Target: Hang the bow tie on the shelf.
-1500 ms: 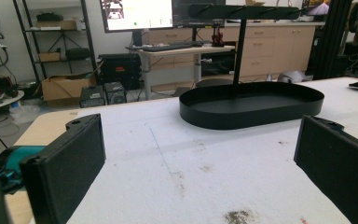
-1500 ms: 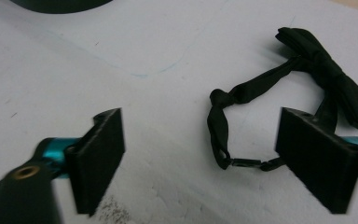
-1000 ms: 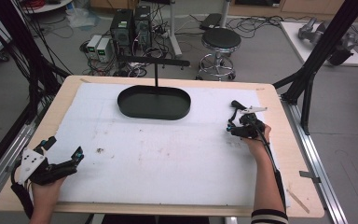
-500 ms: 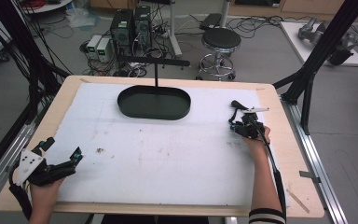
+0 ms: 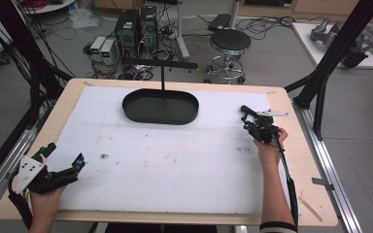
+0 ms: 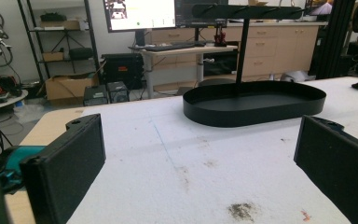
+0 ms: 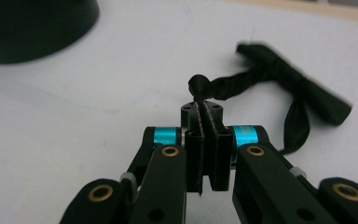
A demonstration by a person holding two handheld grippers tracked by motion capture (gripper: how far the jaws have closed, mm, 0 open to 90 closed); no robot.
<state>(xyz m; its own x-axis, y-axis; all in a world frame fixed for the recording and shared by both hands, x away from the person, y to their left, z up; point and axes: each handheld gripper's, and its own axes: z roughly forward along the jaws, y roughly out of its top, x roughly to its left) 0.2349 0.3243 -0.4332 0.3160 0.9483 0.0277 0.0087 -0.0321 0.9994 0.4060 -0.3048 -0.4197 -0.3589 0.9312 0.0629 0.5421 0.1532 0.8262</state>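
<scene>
My right gripper (image 7: 204, 112) is shut on a thin part of a black ribbon (image 7: 279, 79), just below its small knot. The ribbon's wider bow end trails off to the right on the white sheet. In the high view that gripper (image 5: 250, 121) sits near the table's right edge, with the ribbon (image 5: 243, 109) poking out up-left of it. A black oval tray (image 5: 160, 115) with an upright T-shaped stand (image 5: 162, 65) stands at the back middle. My left gripper (image 5: 64, 155) rests open at the front left with nothing between its jaws. In its own view the left gripper (image 6: 198, 158) faces the tray (image 6: 256, 105).
A white foam sheet (image 5: 175, 155) covers most of the wooden table (image 5: 306, 160), with a few dirt specks (image 5: 103, 156). A thin wooden stick (image 5: 313, 208) lies at the front right corner. Black frame posts (image 5: 323, 82), a stool (image 5: 229, 43) and computers (image 5: 136, 29) stand beyond the table.
The right hand has crept slightly farther from the person, still shut on the ribbon. The left gripper has not moved.
</scene>
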